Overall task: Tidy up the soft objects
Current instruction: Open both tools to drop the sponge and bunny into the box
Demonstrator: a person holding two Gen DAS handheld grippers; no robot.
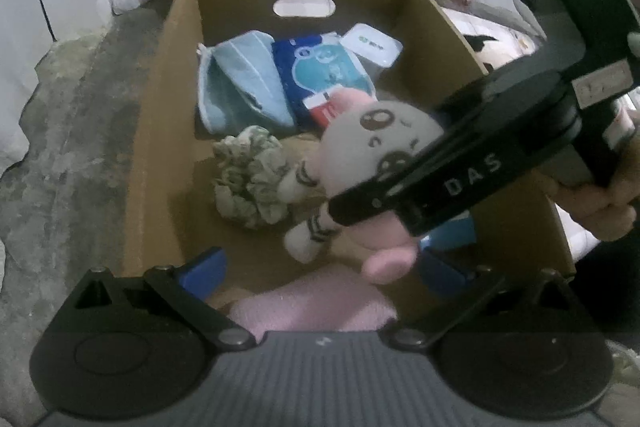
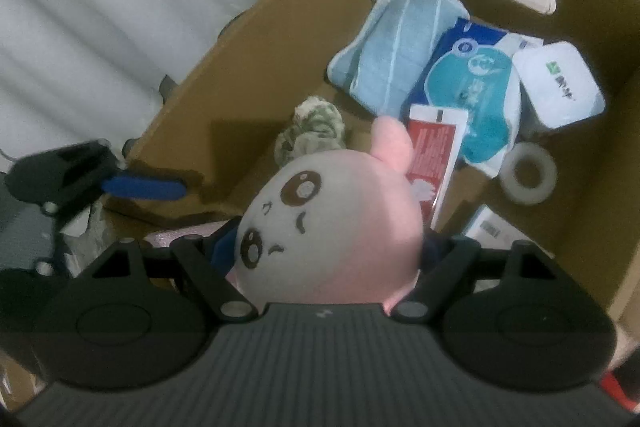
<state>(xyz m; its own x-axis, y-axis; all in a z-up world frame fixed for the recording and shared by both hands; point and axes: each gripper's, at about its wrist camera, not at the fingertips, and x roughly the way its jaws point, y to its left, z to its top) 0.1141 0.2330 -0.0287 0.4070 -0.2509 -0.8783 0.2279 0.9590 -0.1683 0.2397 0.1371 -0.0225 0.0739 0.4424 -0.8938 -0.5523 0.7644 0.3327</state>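
Left wrist view: the left gripper [image 1: 320,267] hangs over the near end of a cardboard box [image 1: 160,131], its two blue fingers [image 1: 204,269] spread wide with nothing between them. The right gripper [image 1: 404,227] reaches in from the right, carrying one pink-and-white plush toy [image 1: 380,147] above the box floor. The toy's legs dangle between the left fingers without touching them. In the box lie one blue cloth [image 1: 240,87], one blue tissue pack [image 1: 324,71], one white packet [image 1: 372,45], one green scrunchie [image 1: 252,179] and a pink fuzzy thing [image 1: 312,303], partly hidden by the gripper body.

Right wrist view: the plush toy [image 2: 332,227] fills the gap between the right gripper's [image 2: 332,251] fingers, which are mostly hidden behind its head and seem clamped on its body. Beyond it sit one red tube [image 2: 432,155] and one tape roll [image 2: 528,173]; a white carton [image 2: 490,225] is cut off by the gripper.
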